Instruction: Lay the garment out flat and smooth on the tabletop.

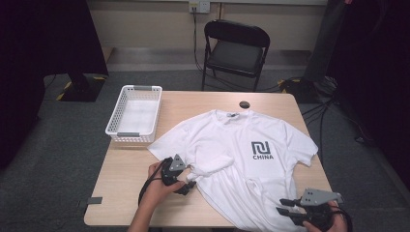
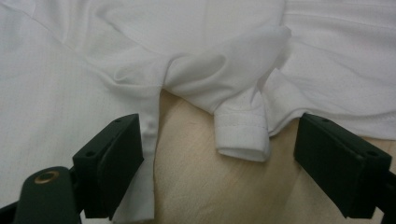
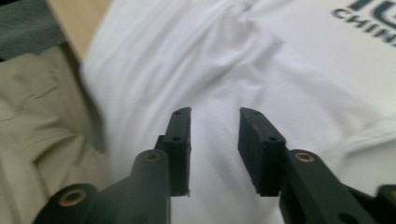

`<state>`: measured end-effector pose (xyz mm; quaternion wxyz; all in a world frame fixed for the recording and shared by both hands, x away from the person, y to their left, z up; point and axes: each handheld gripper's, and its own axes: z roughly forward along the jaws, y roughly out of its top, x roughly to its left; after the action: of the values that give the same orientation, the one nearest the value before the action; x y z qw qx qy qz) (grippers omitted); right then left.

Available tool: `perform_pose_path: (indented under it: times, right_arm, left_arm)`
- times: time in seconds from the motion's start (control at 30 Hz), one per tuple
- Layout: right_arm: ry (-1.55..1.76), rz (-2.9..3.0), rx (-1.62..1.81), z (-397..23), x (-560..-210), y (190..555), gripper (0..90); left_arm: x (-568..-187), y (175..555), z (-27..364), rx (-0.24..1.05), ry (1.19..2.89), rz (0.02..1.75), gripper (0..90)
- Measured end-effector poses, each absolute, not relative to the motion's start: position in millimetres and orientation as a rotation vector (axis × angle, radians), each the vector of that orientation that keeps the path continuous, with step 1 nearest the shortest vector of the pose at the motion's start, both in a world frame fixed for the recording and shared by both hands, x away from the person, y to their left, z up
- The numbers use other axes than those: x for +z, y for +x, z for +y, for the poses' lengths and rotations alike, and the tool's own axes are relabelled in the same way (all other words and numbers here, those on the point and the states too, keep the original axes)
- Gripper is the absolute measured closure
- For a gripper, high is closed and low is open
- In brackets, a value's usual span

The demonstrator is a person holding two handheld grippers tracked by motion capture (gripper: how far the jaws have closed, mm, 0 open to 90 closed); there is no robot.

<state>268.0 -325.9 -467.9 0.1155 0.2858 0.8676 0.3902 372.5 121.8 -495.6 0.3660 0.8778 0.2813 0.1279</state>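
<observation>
High view: white shirt [image 1: 241, 159] spread across table [image 1: 121, 193]; basket [image 1: 134, 113] far left, chair [image 1: 237, 48] beyond. Left gripper [image 1: 186, 186] at the folded-in sleeve. Left gripper view: jaws wide apart, sleeve cuff [image 2: 243, 135] between, untouched. Right gripper view: right gripper [image 3: 215, 135] jaws parted, nothing gripped, above the shirt's near hem.

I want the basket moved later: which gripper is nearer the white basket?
Left. The left gripper sits at the shirt's side, just below the white basket; the right gripper is at the table's near right edge, far off.
</observation>
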Motion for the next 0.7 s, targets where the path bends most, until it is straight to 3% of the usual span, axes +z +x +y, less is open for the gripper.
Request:
perform_pose_path:
  times: [0.3, 0.37, 0.43, 0.7]
  right_arm:
    - [0.854, 2.540, 0.967, -308.9, -483.3, 299.2, 63.4]
    - [0.877, 2.547, 0.999, -310.8, -486.7, 300.1, 68.8]
    - [0.898, 2.550, 1.015, -313.1, -486.9, 297.7, 81.4]
    - [0.861, 2.607, 1.049, -312.1, -486.2, 283.4, 86.6]
  left_arm:
    - [-496.4, 372.5, 122.3, 0.330, 2.249, 0.722, 14.9]
    - [-496.3, 371.9, 122.1, 0.331, 2.255, 0.716, 15.0]
    - [-496.5, 372.1, 122.3, 0.329, 2.252, 0.717, 14.9]
    - [-496.2, 371.7, 123.0, 0.327, 2.253, 0.721, 15.0]
